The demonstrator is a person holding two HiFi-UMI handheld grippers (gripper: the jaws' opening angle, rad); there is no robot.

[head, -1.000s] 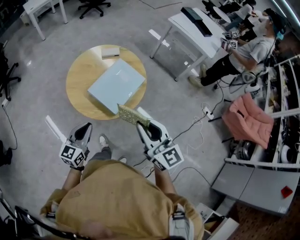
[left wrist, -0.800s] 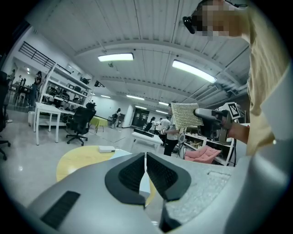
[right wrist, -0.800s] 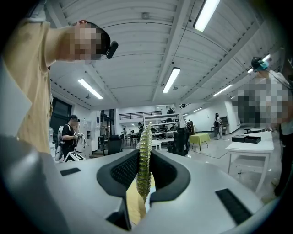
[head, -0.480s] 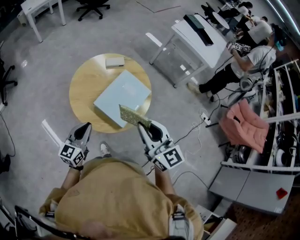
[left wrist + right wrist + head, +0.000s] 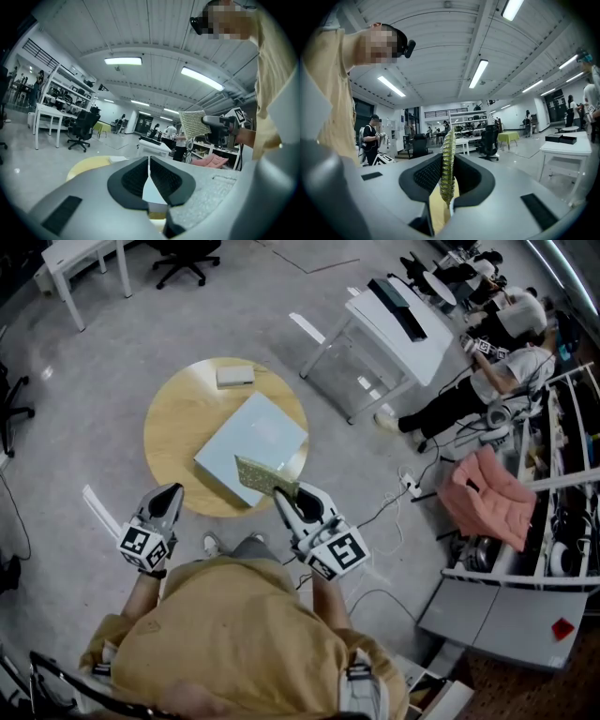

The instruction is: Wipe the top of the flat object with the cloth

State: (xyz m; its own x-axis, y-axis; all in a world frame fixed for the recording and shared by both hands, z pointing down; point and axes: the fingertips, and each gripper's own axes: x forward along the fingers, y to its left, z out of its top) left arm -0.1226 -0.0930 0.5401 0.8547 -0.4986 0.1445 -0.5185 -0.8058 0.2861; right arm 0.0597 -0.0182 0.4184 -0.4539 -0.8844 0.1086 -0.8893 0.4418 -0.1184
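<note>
Two small shifts over the last sec: the round table [image 5: 173,442] and the flat object [image 5: 251,442] on it sit nearer the person in the head view. The cloth [image 5: 265,477] now overlaps more of the flat object's near edge. Reads as an approach; wiping prob. not begun.

Right gripper [image 5: 281,493] is clamped on the cloth, which stands edge-on between its jaws. Its view looks out level across the room w/ no table in sight, so the cloth is likely held in air above the flat object; contact not shown.

Left gripper [image 5: 172,495] hangs near the table's near rim, jaws closed to a hairline slit, nothing in them.

Flat object lies on the table's right half, w/ a small pad [image 5: 234,376] apart at the far rim. Next: cloth must come down flat onto the top.
</note>
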